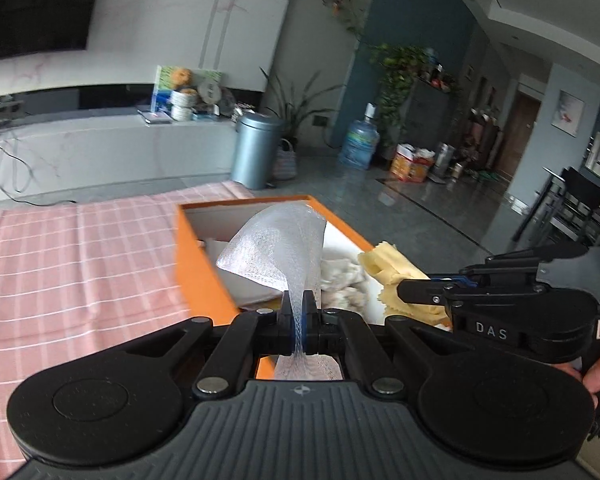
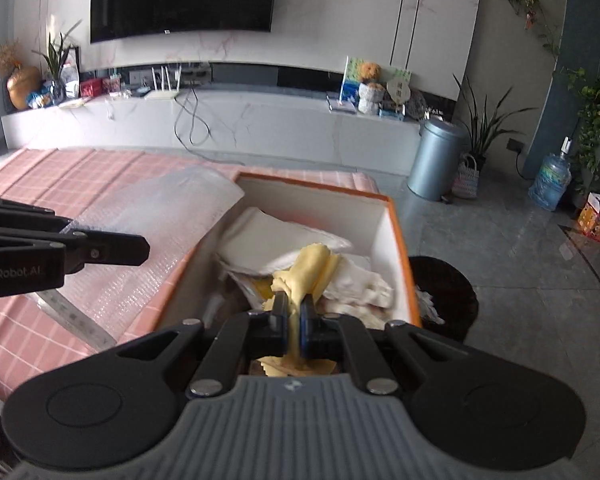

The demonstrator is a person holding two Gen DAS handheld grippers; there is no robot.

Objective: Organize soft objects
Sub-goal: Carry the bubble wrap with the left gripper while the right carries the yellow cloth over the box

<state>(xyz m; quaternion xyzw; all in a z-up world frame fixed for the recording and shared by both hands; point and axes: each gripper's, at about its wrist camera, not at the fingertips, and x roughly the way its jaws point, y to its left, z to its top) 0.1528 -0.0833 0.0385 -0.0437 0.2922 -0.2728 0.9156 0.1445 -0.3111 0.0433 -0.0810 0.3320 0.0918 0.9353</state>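
An orange box (image 1: 198, 264) with a white inside stands on the pink checked tablecloth (image 1: 68, 264); it also shows in the right wrist view (image 2: 398, 236). My left gripper (image 1: 299, 312) is shut on a clear bubble-wrap sheet (image 1: 276, 248), held up over the box. My right gripper (image 2: 294, 312) is shut on a yellow cloth (image 2: 314, 268) with zigzag edges, over the box's near end. The yellow cloth (image 1: 392, 268) and the right gripper (image 1: 404, 292) show at the right in the left wrist view. White cloths (image 2: 284, 240) lie in the box.
A metal ruler (image 2: 74, 316) lies on the tablecloth under the bubble wrap (image 2: 160, 216). A black bin (image 2: 444, 292) stands on the floor right of the box. A grey bin (image 2: 432, 156) and a white TV bench (image 2: 220, 120) lie beyond the table.
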